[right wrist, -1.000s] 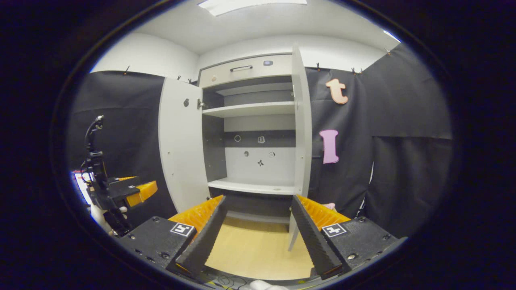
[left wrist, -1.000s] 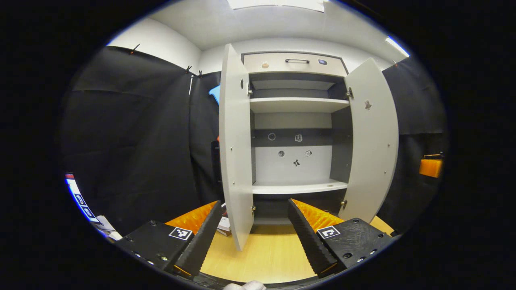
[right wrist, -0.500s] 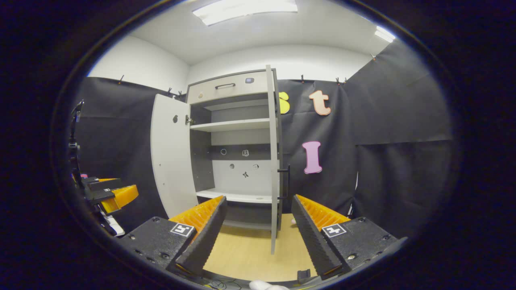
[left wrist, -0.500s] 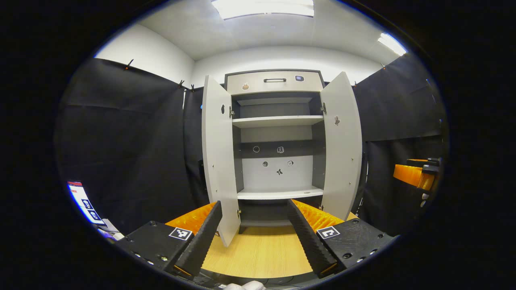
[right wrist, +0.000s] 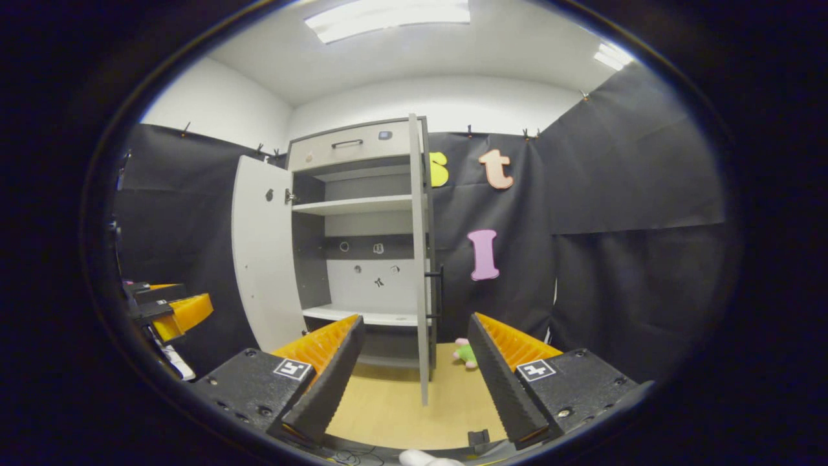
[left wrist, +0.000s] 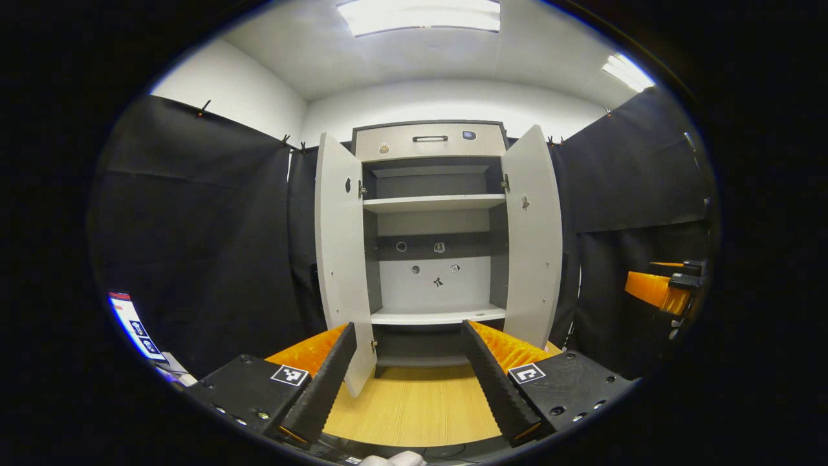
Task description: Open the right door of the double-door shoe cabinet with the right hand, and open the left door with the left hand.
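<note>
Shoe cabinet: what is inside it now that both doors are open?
The shoe cabinet holds bare shelves and no shoes; small stickers dot its back panel. The drawer on top is shut, its contents hidden.

Your left gripper [left wrist: 409, 375] is level and points straight ahead, its fingers spread wide with nothing between them. Your right gripper [right wrist: 414, 375] sits the same way, fingers parted and empty, with the left one off to its left side.
</note>
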